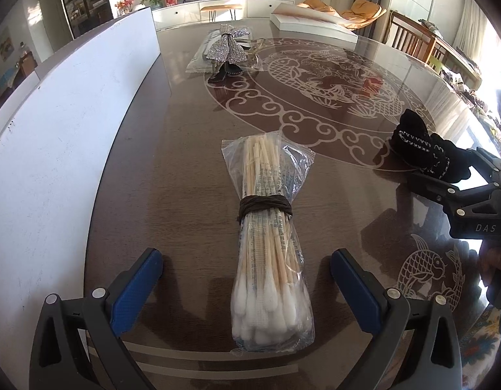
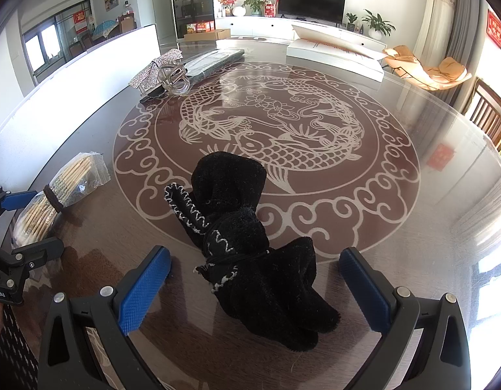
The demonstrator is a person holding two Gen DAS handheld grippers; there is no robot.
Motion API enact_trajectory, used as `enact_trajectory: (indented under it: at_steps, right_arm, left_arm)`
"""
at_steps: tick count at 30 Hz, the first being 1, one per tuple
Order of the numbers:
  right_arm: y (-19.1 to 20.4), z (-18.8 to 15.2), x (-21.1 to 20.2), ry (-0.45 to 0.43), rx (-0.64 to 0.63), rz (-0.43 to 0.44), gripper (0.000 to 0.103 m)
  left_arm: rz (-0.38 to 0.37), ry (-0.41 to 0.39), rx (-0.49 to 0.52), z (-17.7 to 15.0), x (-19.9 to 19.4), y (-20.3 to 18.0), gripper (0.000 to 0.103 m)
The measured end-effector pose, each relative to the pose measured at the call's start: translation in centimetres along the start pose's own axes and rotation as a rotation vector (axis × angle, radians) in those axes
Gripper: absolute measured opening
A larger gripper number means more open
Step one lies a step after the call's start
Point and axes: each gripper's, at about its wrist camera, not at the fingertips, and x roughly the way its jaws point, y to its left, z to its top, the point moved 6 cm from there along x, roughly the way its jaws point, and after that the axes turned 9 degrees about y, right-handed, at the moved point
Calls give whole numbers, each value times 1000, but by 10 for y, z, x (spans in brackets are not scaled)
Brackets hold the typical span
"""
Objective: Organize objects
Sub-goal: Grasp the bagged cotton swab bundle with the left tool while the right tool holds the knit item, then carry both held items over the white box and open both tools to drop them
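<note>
A clear bag of long cotton swabs (image 1: 269, 247), bound with a brown band, lies on the table between the spread blue pads of my left gripper (image 1: 247, 279), which is open and not touching it. A bundled black knitted item with white stitching (image 2: 247, 243) lies between the wide-apart pads of my right gripper (image 2: 255, 282), also open. In the left wrist view the black bundle (image 1: 422, 143) sits at the right, with the right gripper's frame around it. The swab bag (image 2: 58, 191) shows at the left of the right wrist view.
A rhinestone bow hair clip (image 1: 229, 47) and clear clips (image 2: 174, 76) rest on a flat packet (image 2: 211, 61) at the far side. A white board (image 1: 55, 136) stands along the left edge. A white box (image 2: 334, 53) lies at the back. Chairs (image 2: 490, 113) stand at the right.
</note>
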Motion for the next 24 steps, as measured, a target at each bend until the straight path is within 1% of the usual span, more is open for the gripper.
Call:
enact_trajectory:
  at_steps: [1, 2, 3, 4, 5, 6, 9, 11, 14, 16, 18, 20, 21, 22, 24]
  right_arm:
    - [0, 3, 2, 45, -17, 16, 103]
    - [0, 6, 1, 64, -20, 47, 102]
    - [0, 10, -3, 57, -16, 69, 87]
    - [-1, 13, -6, 59, -18, 67, 55]
    - [0, 15, -7, 74, -22, 62, 43]
    - [1, 16, -10, 76, -16, 63, 40]
    - [14, 21, -32, 43, -15, 90, 39]
    - [29, 29, -55, 0, -11, 135, 39]
    - [65, 52, -93, -75, -29, 205, 39]
    - [99, 71, -116, -123, -56, 265, 39]
    - [138, 89, -135, -163, -90, 333, 39]
    - [181, 106, -146, -177, -128, 406, 39]
    - [204, 113, -147, -175, -145, 446, 39]
    - [226, 119, -147, -168, -159, 485, 39]
    - [267, 127, -140, -148, -182, 544, 40]
  left_arm:
    - [3, -12, 5, -1, -1, 1, 103]
    - [4, -47, 4, -1, -5, 2, 89]
    - [6, -79, 3, -1, -9, 4, 62]
    - [0, -95, 6, 0, -13, 5, 48]
    - [3, -100, 7, 0, -15, 6, 31]
    - [2, -111, -2, -1, -18, 8, 30]
    - [-61, -176, -43, -8, -39, 13, 29]
    - [-102, -227, -76, -12, -61, 17, 29]
    - [-172, -320, -146, -13, -104, 35, 29]
    - [-194, -388, -196, -12, -137, 57, 29]
    - [-179, -437, -239, -11, -165, 88, 29]
    - [-137, -457, -290, -13, -181, 126, 29]
    - [-108, -455, -317, -14, -185, 146, 29]
    - [-73, -439, -346, -17, -184, 168, 29]
    - [-16, -368, -398, -24, -172, 209, 30]
